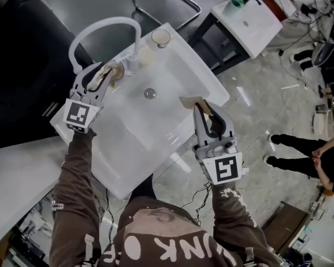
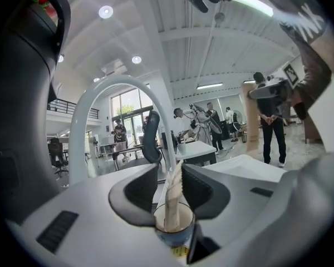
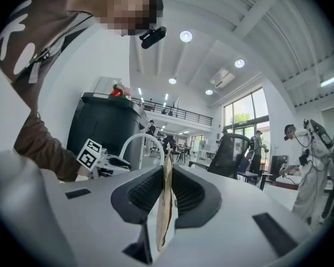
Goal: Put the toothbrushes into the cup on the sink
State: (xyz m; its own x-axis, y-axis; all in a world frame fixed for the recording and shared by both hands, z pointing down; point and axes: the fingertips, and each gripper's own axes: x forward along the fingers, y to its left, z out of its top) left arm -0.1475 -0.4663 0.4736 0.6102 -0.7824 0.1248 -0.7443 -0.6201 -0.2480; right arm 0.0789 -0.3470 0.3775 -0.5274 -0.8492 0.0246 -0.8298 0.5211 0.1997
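While the packaged toothbrush point(image 2: 173, 199) stands upright with its lower end inside the cup point(image 2: 175, 239), I see my left claw point(image 2: 170, 170) clamped on its upper part, one pad on each side. In the head view that cup point(image 1: 121, 65) sits on the back rim of the sink point(image 1: 172, 74), just beside the foot of the arched faucet point(image 1: 103, 24), with the left claw point(image 1: 108, 71) right over it. My right claw point(image 3: 167, 177) is pressed tight on a second toothbrush point(image 3: 166, 216), a flat card pack held edge-on, and the right claw point(image 1: 203, 111) hangs above the sink's right rim. Another cup point(image 1: 160, 38) stands on the far side of the faucet. The sink rests on a white desk point(image 1: 16, 171).
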